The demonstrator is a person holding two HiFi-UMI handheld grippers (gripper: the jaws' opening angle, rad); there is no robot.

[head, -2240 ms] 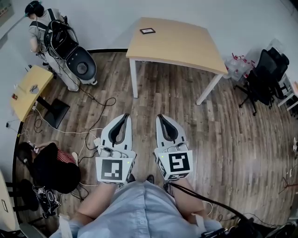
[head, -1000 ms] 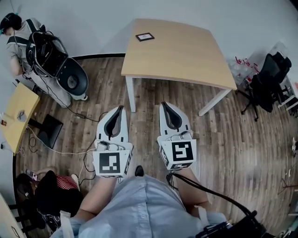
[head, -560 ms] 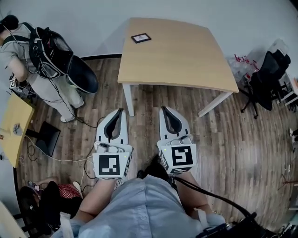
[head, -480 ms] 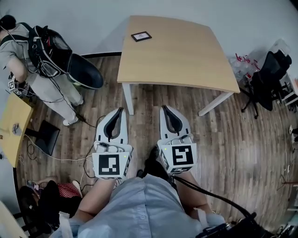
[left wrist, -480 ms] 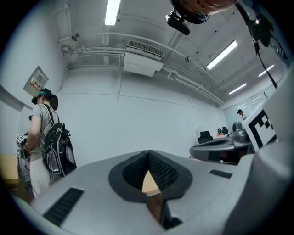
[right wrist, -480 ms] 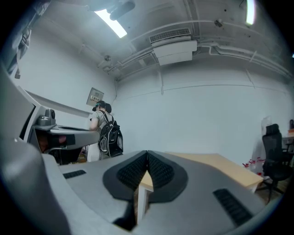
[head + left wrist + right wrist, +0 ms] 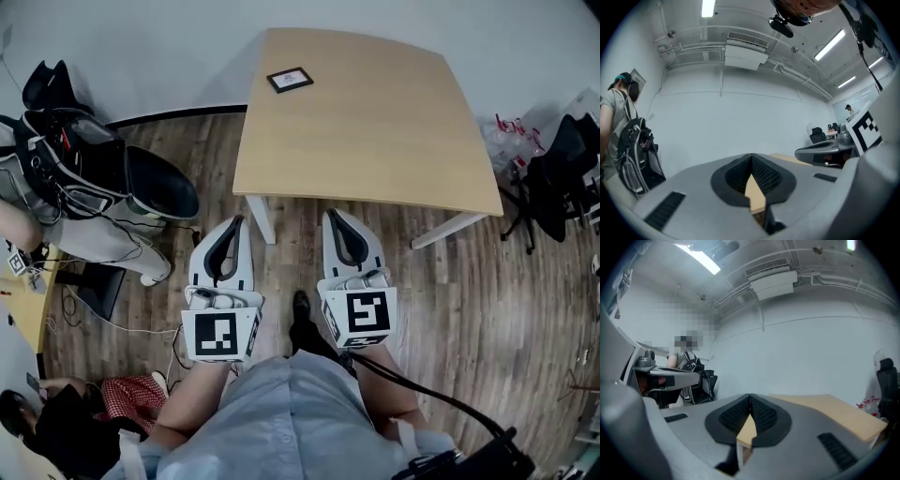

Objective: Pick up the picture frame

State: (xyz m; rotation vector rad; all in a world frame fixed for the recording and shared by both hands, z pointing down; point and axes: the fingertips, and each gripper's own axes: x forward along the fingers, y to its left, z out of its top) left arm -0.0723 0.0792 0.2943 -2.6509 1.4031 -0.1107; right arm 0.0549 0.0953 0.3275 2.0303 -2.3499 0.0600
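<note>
A small black picture frame (image 7: 290,81) lies flat near the far left corner of the light wooden table (image 7: 375,141). My two grippers are held side by side over the floor, just short of the table's near edge. The left gripper (image 7: 236,222) has its jaws together with nothing in them, and so does the right gripper (image 7: 331,215). In the left gripper view the closed left gripper (image 7: 751,157) points level at the table edge (image 7: 755,192). In the right gripper view the right gripper (image 7: 750,397) points at the tabletop (image 7: 834,416); the frame is not in either gripper view.
A person with a black backpack (image 7: 84,178) stands at the left, with cables (image 7: 122,323) on the wood floor nearby. A black office chair (image 7: 562,169) and a bag stand at the right. A white wall runs behind the table.
Both grippers have come forward together toward the table, which now sits closer and lower in the head view. The person at the left has shifted toward the picture's edge. The jaws stayed closed.
</note>
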